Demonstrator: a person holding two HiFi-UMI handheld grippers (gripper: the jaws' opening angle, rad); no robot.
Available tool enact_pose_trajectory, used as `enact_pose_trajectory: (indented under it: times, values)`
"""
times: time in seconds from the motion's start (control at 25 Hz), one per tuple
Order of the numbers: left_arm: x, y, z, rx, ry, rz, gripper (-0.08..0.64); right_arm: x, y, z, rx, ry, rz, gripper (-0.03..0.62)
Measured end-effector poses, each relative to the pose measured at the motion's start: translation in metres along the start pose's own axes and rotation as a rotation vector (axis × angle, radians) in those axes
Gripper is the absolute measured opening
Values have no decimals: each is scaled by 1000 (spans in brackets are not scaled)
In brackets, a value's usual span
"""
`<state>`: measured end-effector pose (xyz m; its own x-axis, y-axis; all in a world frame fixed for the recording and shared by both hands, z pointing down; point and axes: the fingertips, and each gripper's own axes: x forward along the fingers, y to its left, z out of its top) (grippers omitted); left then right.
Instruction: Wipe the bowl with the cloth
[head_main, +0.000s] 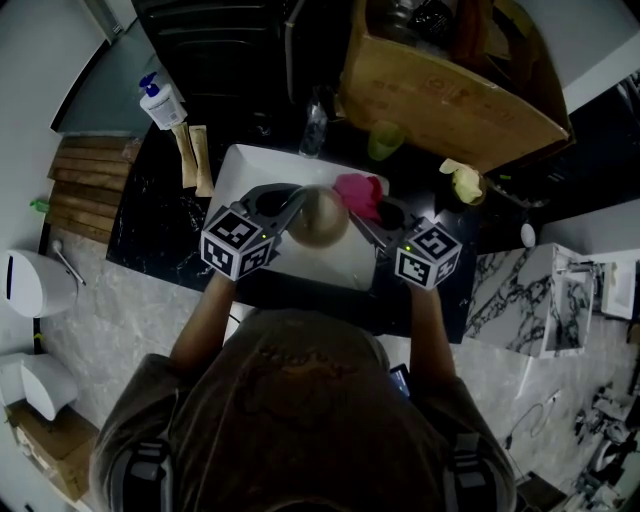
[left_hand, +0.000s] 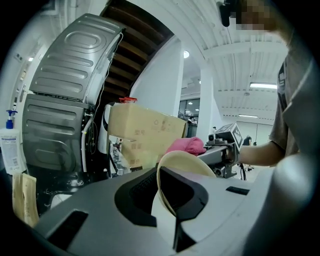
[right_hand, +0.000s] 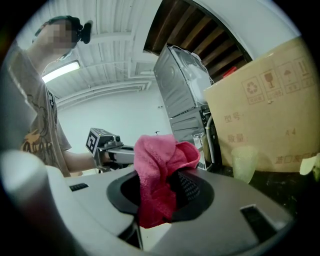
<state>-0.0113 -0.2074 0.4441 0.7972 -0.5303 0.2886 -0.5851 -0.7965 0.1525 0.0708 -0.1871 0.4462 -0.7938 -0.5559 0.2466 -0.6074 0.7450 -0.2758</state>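
Over a white tray (head_main: 245, 172) my left gripper (head_main: 292, 207) is shut on the rim of a cream bowl (head_main: 320, 217), held on edge. In the left gripper view the bowl (left_hand: 172, 172) stands between the jaws, its rim upward. My right gripper (head_main: 372, 213) is shut on a pink cloth (head_main: 359, 193), just right of the bowl and close against it. The cloth (right_hand: 159, 172) bunches out of the jaws in the right gripper view. From the left gripper view the cloth (left_hand: 186, 145) shows just behind the bowl's rim.
A big cardboard box (head_main: 440, 95) stands behind the tray, with a pale green cup (head_main: 385, 140) and a clear bottle (head_main: 313, 128) before it. A soap pump bottle (head_main: 160, 100) and two wooden pieces (head_main: 193, 157) lie at the left on the black counter (head_main: 150, 225).
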Motion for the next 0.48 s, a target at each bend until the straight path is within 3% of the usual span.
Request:
enact_pose_trajectory:
  times: [0.48]
  values:
    - [-3, 24, 2, -72, -34, 88, 26, -4, 7, -19, -11, 41, -25, 115]
